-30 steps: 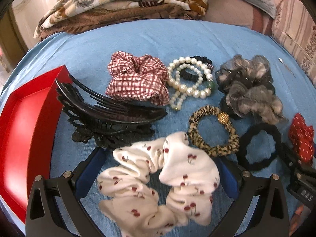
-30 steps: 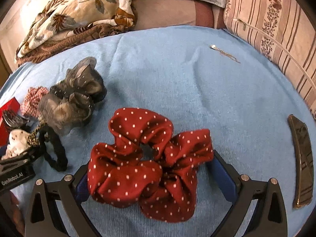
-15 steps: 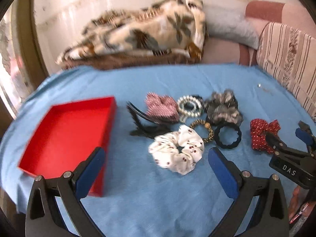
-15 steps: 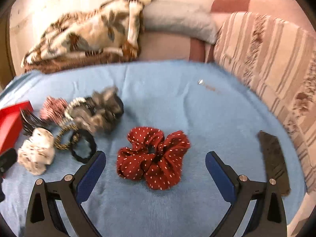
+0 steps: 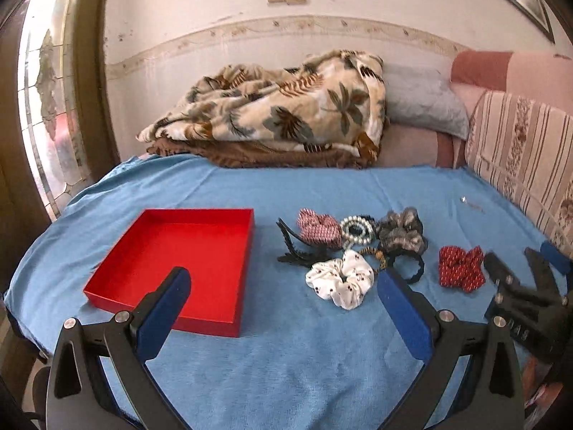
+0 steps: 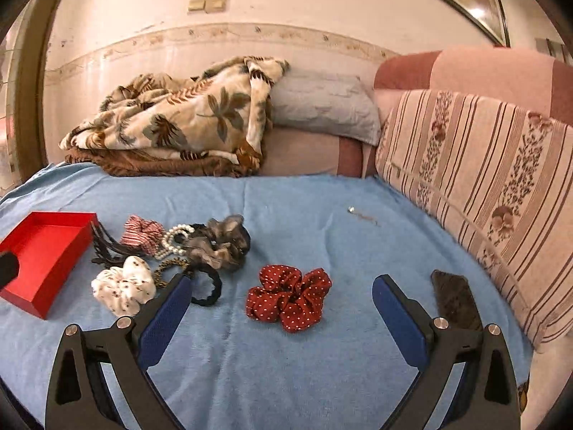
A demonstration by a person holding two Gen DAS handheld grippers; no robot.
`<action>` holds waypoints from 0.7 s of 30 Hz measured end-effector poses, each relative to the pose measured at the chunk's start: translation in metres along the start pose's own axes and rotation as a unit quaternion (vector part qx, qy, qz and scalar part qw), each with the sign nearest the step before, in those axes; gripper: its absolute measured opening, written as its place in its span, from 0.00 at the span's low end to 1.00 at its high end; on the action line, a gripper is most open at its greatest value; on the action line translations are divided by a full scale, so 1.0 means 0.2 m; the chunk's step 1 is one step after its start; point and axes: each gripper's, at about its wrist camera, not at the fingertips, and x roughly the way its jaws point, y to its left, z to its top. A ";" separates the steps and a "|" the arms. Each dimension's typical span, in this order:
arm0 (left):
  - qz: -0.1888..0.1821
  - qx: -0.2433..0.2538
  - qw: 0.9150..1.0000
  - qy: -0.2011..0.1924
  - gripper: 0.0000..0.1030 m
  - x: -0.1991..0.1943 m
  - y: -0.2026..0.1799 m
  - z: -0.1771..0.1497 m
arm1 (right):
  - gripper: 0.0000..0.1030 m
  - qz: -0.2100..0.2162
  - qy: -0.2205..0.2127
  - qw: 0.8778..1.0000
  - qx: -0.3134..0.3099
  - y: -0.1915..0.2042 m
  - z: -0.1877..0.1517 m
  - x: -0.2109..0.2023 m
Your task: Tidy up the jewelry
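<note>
Scrunchies lie clustered on the blue cloth (image 5: 286, 376): a white cherry-print scrunchie (image 5: 340, 279) nearest the left tongs (image 5: 283, 301), a red dotted scrunchie (image 6: 288, 297) between the blue pads of the right tongs (image 6: 281, 302). Both tongs hang spread wide, holding nothing. An empty red tray (image 5: 229, 326) sits left of the pile; a black claw clip (image 5: 295, 251), pearl bracelets (image 5: 356, 231) and a grey scrunchie (image 5: 401, 234) crowd behind, with a leaf-print blanket (image 5: 279, 111) beyond
</note>
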 end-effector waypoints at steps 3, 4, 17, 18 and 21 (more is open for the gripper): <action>0.004 -0.010 1.000 -0.012 1.00 -0.05 0.02 0.00 | 0.99 0.001 -0.005 1.000 -0.006 0.02 -0.01 -0.05; 0.007 -0.011 1.000 -0.017 1.00 -0.06 0.02 -0.01 | 0.99 0.002 -0.010 1.000 -0.009 0.03 -0.01 -0.07; 0.043 0.008 0.996 -0.075 1.00 -0.19 0.01 -0.04 | 0.99 -0.002 -0.043 0.999 0.001 0.02 -0.02 -0.19; 0.043 0.009 0.996 -0.077 1.00 -0.20 0.01 -0.04 | 0.99 -0.002 -0.043 0.999 0.001 0.03 -0.02 -0.19; 0.041 0.013 0.996 -0.080 1.00 -0.21 0.00 -0.04 | 0.99 -0.003 -0.042 0.999 0.002 0.03 -0.03 -0.20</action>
